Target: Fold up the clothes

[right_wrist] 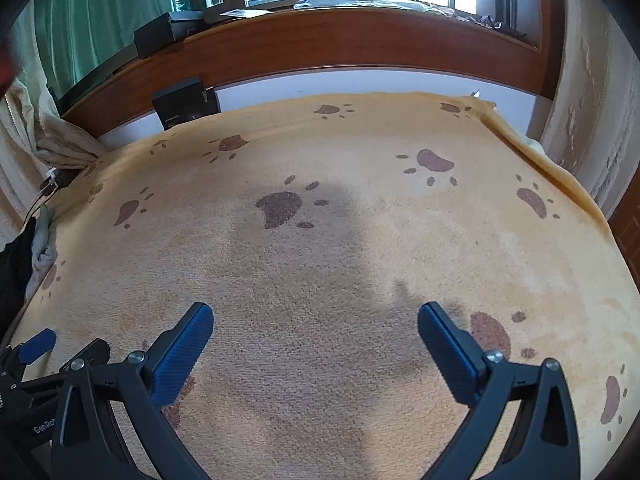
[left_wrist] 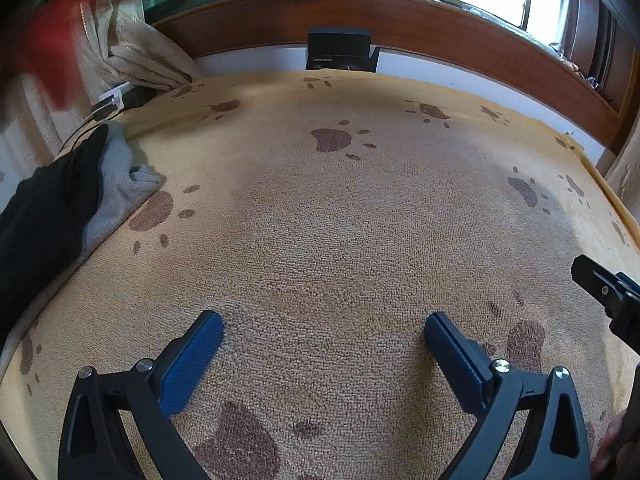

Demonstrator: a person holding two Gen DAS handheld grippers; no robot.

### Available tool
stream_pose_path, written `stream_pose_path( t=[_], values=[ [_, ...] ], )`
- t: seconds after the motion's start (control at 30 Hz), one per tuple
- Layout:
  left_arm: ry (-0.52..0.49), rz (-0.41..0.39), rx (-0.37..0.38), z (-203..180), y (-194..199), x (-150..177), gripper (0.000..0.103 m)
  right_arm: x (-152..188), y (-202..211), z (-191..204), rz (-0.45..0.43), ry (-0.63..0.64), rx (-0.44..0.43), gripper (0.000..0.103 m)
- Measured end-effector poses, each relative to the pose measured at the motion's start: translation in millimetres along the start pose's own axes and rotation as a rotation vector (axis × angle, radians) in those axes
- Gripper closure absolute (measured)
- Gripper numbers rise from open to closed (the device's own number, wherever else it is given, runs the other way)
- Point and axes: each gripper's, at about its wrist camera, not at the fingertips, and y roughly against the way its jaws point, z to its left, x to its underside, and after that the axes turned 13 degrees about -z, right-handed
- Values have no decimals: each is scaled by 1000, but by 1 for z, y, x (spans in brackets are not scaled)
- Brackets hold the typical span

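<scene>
A black garment (left_wrist: pixel 44 216) lies on top of a grey garment (left_wrist: pixel 116 188) in a pile at the left edge of the tan paw-print blanket (left_wrist: pixel 340 216). The pile also shows at the far left of the right wrist view, black (right_wrist: pixel 14 268) over grey (right_wrist: pixel 42 248). My left gripper (left_wrist: pixel 323 330) is open and empty, low over the bare blanket, well to the right of the pile. My right gripper (right_wrist: pixel 315 320) is open and empty over the blanket (right_wrist: pixel 360 240). Part of the right gripper shows at the right edge of the left wrist view (left_wrist: pixel 608 292).
A wooden ledge (left_wrist: pixel 400 28) runs behind the blanket, with a black box (left_wrist: pixel 340 50) against the wall beneath it. A beige curtain (left_wrist: pixel 132 52) hangs at the back left over a power strip (left_wrist: pixel 114 100). A blurred red shape (left_wrist: pixel 52 52) fills the upper left.
</scene>
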Motion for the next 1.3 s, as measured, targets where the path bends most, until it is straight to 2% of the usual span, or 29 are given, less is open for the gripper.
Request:
stream_pose_path(
  t=[0.13, 0.33, 0.5, 0.77, 0.87, 0.97, 1.07, 1.23, 1.3],
  values=[
    [-1, -2, 2, 1, 1, 0, 0, 0, -2, -8, 11, -31, 3, 1],
    [-3, -3, 4, 1, 1, 1, 0, -9, 13, -18, -46, -65, 54, 1],
    [-4, -4, 6, 0, 0, 1, 0, -12, 28, -19, -75, -103, 55, 1],
    [-4, -6, 8, 0, 0, 1, 0, -12, 30, -25, -87, -122, 62, 1],
    [-4, -6, 9, 1, 1, 2, 0, -18, 47, -28, -173, -115, 110, 0],
    [-4, -6, 9, 2, 1, 2, 0, -23, 75, -24, -321, -86, 160, 0],
    [-4, -6, 9, 2, 1, 2, 0, -25, 79, -11, -377, -1, 188, 0],
    [-4, -6, 10, 3, 2, 2, 0, -31, 58, -4, -302, 26, 124, 0],
    [-4, -6, 10, 5, 3, 3, 0, -27, 55, -6, -298, 29, 131, 0]
  ],
)
